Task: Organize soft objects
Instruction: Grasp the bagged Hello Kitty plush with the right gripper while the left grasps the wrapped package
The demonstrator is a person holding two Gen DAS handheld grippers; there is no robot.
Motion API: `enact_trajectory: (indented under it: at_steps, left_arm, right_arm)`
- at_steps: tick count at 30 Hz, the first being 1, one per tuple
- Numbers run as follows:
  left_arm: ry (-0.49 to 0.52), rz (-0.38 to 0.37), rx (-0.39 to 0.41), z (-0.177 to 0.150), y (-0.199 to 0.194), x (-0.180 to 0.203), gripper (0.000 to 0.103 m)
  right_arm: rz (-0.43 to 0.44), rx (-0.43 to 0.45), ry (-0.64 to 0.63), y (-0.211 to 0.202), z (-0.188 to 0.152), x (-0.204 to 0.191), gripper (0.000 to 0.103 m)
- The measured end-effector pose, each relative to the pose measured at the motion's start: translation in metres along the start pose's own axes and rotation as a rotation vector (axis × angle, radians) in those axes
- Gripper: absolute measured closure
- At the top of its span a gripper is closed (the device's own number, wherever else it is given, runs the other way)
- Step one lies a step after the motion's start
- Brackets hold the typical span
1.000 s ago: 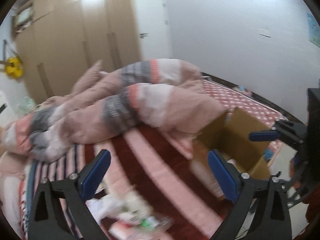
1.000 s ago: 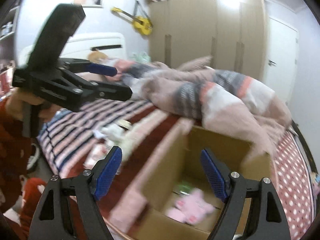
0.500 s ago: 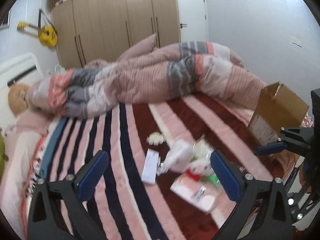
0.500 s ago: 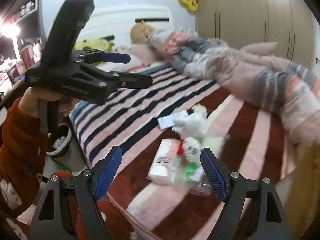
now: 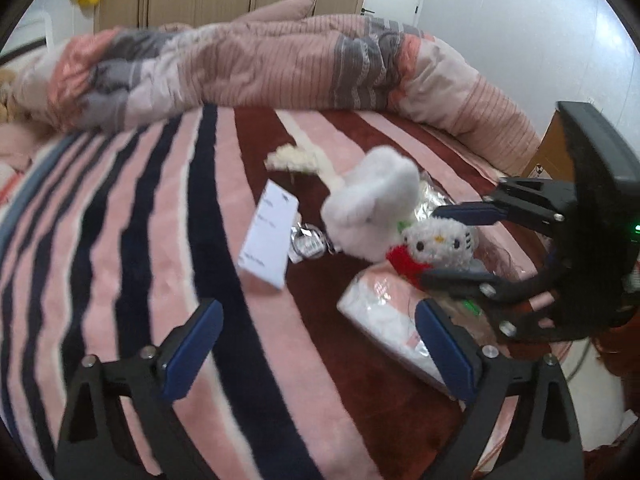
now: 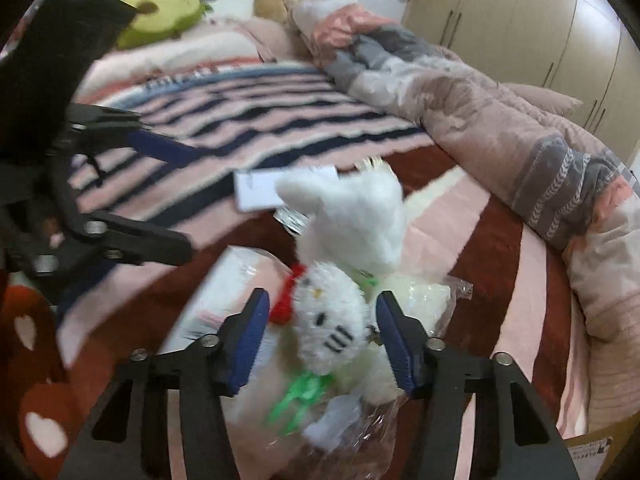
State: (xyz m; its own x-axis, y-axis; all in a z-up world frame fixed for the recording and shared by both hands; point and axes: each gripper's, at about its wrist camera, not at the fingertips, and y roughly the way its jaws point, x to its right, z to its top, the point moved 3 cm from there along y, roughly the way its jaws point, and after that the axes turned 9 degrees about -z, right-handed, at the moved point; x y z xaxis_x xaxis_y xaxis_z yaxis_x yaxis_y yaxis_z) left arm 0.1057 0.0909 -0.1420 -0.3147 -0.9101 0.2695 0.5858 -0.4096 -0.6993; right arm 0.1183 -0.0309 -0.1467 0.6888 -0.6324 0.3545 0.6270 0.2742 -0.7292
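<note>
Though motion blur smears both views, two white plush toys are clear in the middle of the bed (image 5: 132, 216): a cat plush (image 6: 332, 320) with a red bow, lying partly on crinkled clear wrap, and a bigger plain white plush (image 6: 352, 216) touching it from behind. Face of the bigger one isn't readable. A third small fluffy cream bit (image 5: 292, 158) sits just past them; can't tell what it is. Also one white card (image 5: 268, 236) beside the plush pair, one tissue pack (image 5: 384, 312) partly under the cat plush, and something silvery and foil-like between card and plush, too blurred to identify.

Right gripper (image 6: 320, 336): jaws spread, straddling the cat plush's head, one pad on each side; contact not confirmable, no squeeze visible in the fur. Left gripper (image 5: 316, 344): jaws spread wide, holding nothing, hovering over the striped blanket near the card and tissue pack.

Rolled pink-grey duvet (image 5: 248, 64) runs across the far side of the bed. Cardboard box (image 5: 548, 152) mostly hidden behind the right gripper in the left wrist view, only a corner in the right. Wardrobe (image 6: 532, 28) behind, cut off by the frame.
</note>
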Motion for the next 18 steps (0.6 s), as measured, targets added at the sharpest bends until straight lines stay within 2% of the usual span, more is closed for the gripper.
enact_trajectory:
  at_steps: [4,12,18]
  left_arm:
    - [-0.007,-0.045,-0.023,-0.009,0.007,0.009,0.011]
    - [-0.021,-0.120,-0.057,-0.023,0.016,0.052,0.011]
    - [-0.063,-0.050,-0.091,-0.035,0.047,0.070,0.011]
  right_arm:
    - [-0.030,-0.001,-0.036,0.002,-0.004,-0.002,0.077]
    - [-0.024,0.078,0.092,-0.053,-0.009,0.020,0.078]
    - [-0.022,0.090,0.136,-0.070,-0.020,0.029,0.078]
